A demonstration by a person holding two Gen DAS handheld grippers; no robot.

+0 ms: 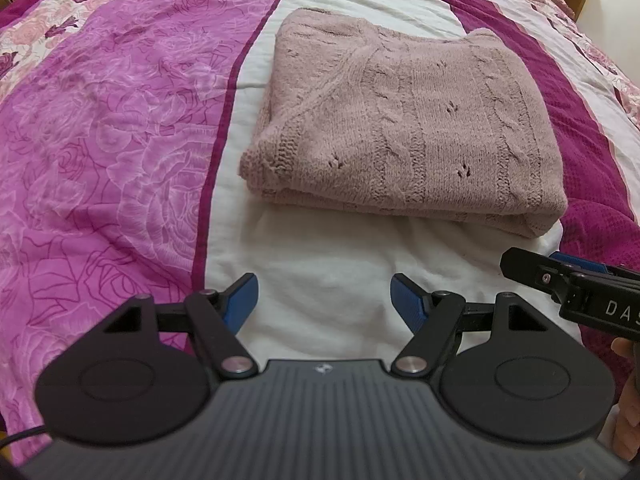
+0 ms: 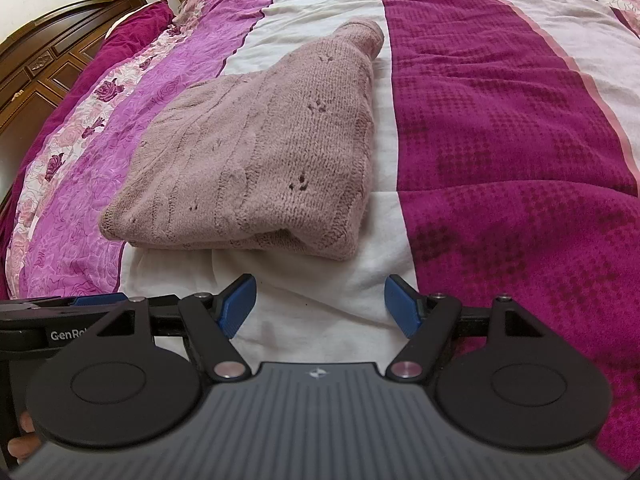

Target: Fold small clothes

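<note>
Sweater (image 1: pixel 404 120), dusty pink cable knit, lies folded on the white stripe of the bed (image 1: pixel 100 120) in the left wrist view, long axis running left to right, folded edge nearest. The left gripper (image 1: pixel 324 300) hovers short of it, jaws apart and empty; beside it, the right gripper (image 1: pixel 576 280) reads "DAS".

The right wrist view shows the sweater (image 2: pixel 256 160) angled away, right gripper (image 2: pixel 320 304) jaws apart, "GenRo" lettering on the left gripper (image 2: pixel 60 320), and a wooden headboard (image 2: pixel 52 48).

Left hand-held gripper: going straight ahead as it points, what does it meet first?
Probably the folded pink sweater, at its near edge, after crossing bare white bedspread. The left hand-held gripper is open; depth is uncertain.
</note>
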